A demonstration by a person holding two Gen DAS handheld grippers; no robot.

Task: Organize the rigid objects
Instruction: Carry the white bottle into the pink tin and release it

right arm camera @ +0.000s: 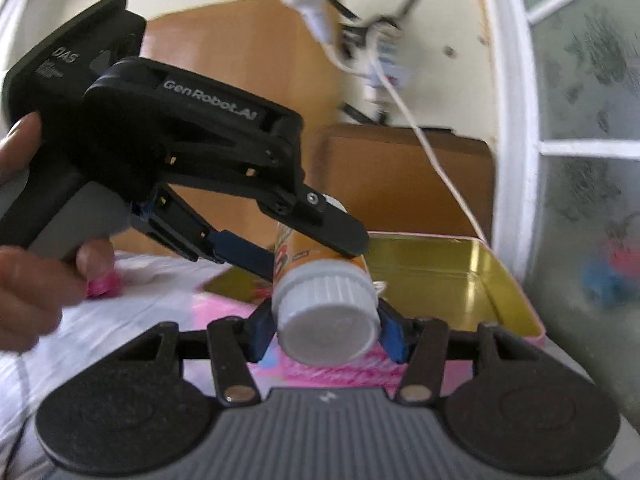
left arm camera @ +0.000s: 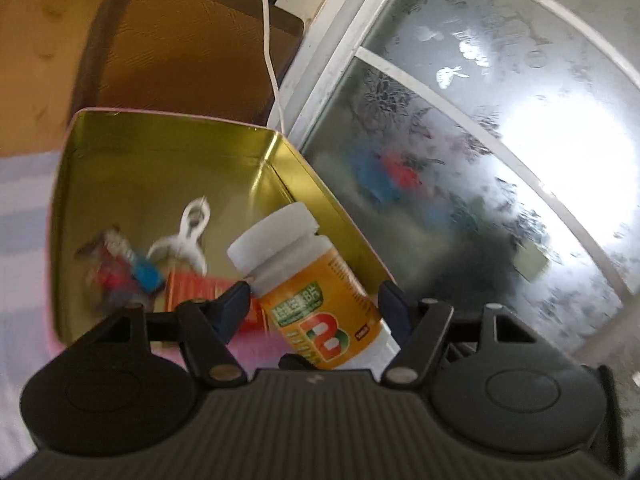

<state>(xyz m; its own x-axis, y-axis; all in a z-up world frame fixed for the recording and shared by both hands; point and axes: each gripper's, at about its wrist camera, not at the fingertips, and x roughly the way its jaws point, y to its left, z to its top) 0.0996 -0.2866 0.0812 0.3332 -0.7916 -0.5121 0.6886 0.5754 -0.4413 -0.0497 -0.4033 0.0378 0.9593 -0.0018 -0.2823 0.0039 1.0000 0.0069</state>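
Observation:
An orange pill bottle [left arm camera: 316, 300] with a white cap sits between the fingers of my left gripper [left arm camera: 316, 300], above the near edge of a gold-lined pink tin [left arm camera: 168, 168]. In the right wrist view the left gripper [right arm camera: 312, 248] pinches the bottle's orange body [right arm camera: 320, 256], while my right gripper [right arm camera: 326, 328] closes on the white cap [right arm camera: 328, 328]. Both hold the same bottle. Inside the tin lie a white clip [left arm camera: 188, 236], a red-and-blue item [left arm camera: 124, 276] and an orange box [left arm camera: 196, 292].
A brown wooden board [left arm camera: 180, 48] and a white cable [left arm camera: 272, 60] stand behind the tin. A frosted glass window [left arm camera: 500, 140] is on the right. White and pink cloth [right arm camera: 140, 300] covers the surface under the tin [right arm camera: 460, 272].

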